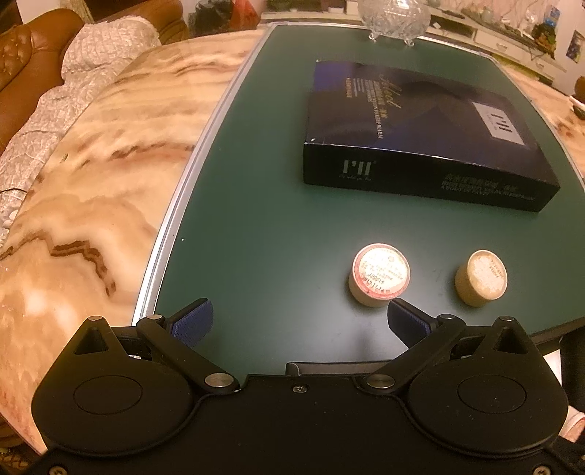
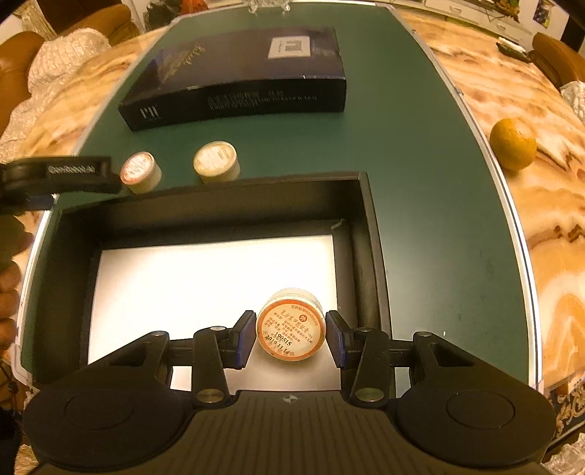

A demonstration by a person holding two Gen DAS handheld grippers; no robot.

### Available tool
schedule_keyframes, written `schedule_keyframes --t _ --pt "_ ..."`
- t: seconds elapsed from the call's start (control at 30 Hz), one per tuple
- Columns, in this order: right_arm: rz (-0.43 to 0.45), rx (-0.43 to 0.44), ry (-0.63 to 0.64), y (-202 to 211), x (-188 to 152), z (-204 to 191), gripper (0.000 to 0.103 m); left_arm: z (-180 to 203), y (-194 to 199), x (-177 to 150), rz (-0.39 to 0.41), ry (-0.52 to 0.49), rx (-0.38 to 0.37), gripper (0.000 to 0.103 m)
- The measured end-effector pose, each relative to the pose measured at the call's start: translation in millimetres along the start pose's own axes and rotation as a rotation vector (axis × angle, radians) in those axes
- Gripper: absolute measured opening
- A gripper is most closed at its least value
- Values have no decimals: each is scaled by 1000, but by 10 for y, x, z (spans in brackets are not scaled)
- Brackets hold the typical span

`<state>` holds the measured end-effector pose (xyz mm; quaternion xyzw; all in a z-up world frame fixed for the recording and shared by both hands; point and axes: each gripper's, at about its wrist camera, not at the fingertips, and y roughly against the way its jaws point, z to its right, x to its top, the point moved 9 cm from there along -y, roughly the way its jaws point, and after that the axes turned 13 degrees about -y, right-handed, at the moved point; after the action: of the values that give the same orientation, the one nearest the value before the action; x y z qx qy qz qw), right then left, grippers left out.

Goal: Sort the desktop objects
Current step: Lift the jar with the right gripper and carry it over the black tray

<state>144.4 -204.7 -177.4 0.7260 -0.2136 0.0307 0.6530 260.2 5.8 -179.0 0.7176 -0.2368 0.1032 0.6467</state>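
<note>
My left gripper [image 1: 299,323] is matt black plastic with ribbed blue pads [image 1: 193,321] and bright metal pivot pins. The mat [image 1: 256,219] at centre frame looks smooth matt green, edged in brushed metal. Left of it the tabletop [image 1: 91,204] is glossy veined stone. The box [image 1: 420,135] at upper right is satin printed cardboard; the paper-labelled jar [image 1: 380,277] looks plastic.

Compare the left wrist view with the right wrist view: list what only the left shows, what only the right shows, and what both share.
Only the left wrist view shows the glass bowl at the mat's far end and the open left gripper head-on.

Only the right wrist view shows the open black tray, the orange-labelled jar inside it between the right gripper fingers, apparently not clamped, and the orange fruit.

Both show the green mat, the dark box and two small jars.
</note>
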Motion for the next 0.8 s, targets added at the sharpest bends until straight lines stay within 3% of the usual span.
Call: schedule_keyframes --t 0.4,0.8 --pt "-14 -28 -57 -126 -106 106 45 -12 -5 -18 2 3 -7 103" --pt "-26 -38 -34 -155 -70 72 45 -1 10 -48 -1 -1 -4 103"
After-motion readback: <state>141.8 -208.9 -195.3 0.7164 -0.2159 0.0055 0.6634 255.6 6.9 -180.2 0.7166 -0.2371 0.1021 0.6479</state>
